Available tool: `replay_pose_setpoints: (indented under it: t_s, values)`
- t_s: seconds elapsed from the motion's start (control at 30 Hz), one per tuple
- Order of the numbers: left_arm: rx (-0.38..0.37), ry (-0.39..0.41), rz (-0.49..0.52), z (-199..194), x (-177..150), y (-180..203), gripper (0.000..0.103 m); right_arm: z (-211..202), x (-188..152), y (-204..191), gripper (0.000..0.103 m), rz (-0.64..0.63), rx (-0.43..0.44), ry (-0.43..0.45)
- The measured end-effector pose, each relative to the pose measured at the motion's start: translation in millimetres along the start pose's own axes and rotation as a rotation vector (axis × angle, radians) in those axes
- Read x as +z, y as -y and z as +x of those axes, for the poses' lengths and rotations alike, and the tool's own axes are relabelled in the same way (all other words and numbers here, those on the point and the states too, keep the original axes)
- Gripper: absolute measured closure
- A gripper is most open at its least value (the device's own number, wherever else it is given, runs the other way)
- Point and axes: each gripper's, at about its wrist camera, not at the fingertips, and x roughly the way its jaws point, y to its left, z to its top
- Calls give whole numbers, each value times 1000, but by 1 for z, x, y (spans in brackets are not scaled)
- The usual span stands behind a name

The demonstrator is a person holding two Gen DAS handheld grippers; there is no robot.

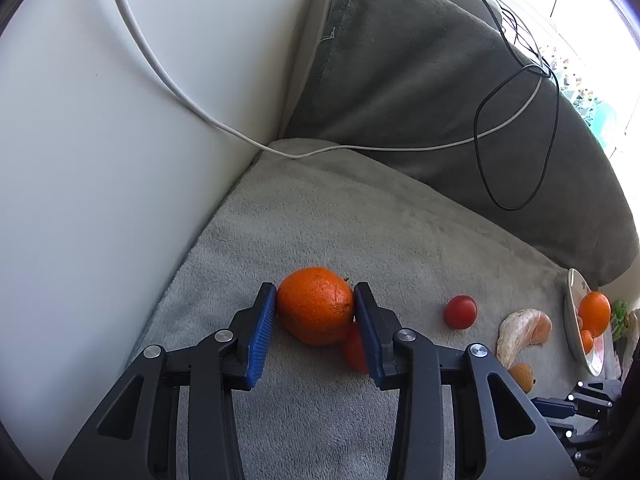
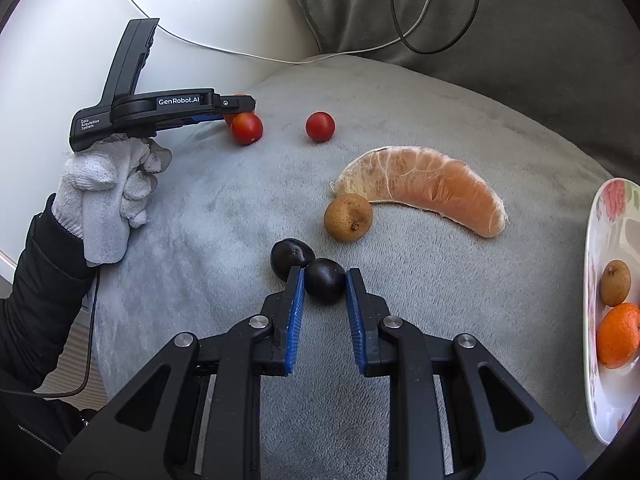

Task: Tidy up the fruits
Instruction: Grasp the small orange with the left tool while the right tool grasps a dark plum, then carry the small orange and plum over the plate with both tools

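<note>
In the left wrist view my left gripper [image 1: 315,300] is shut on a mandarin [image 1: 314,306], both blue pads touching its sides, on a grey blanket [image 1: 320,216]. A cherry tomato [image 1: 355,346] lies just behind its right finger; another [image 1: 460,311] lies further right. In the right wrist view my right gripper [image 2: 325,280] is shut on a dark round fruit [image 2: 325,286]; a second dark fruit [image 2: 290,257] touches it at the left. A brown longan [image 2: 348,217] and a peeled pomelo segment [image 2: 424,188] lie beyond. A floral plate [image 2: 600,240] at the right holds a mandarin [image 2: 618,334] and a longan [image 2: 615,282].
A white wall panel [image 1: 100,140] bounds the blanket at the left and a dark grey cushion [image 1: 420,80] at the back. White and black cables [image 1: 516,128] drape over the cushion. The gloved hand [image 2: 108,192] holding the left gripper shows at the left.
</note>
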Motion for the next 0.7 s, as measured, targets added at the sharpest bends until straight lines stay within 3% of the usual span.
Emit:
replay_pose_setpoints:
  t_s: [0.7]
  values:
    - [-31,46,28,-29,-1,28,66,-39,-6,0,82,23,-46,92]
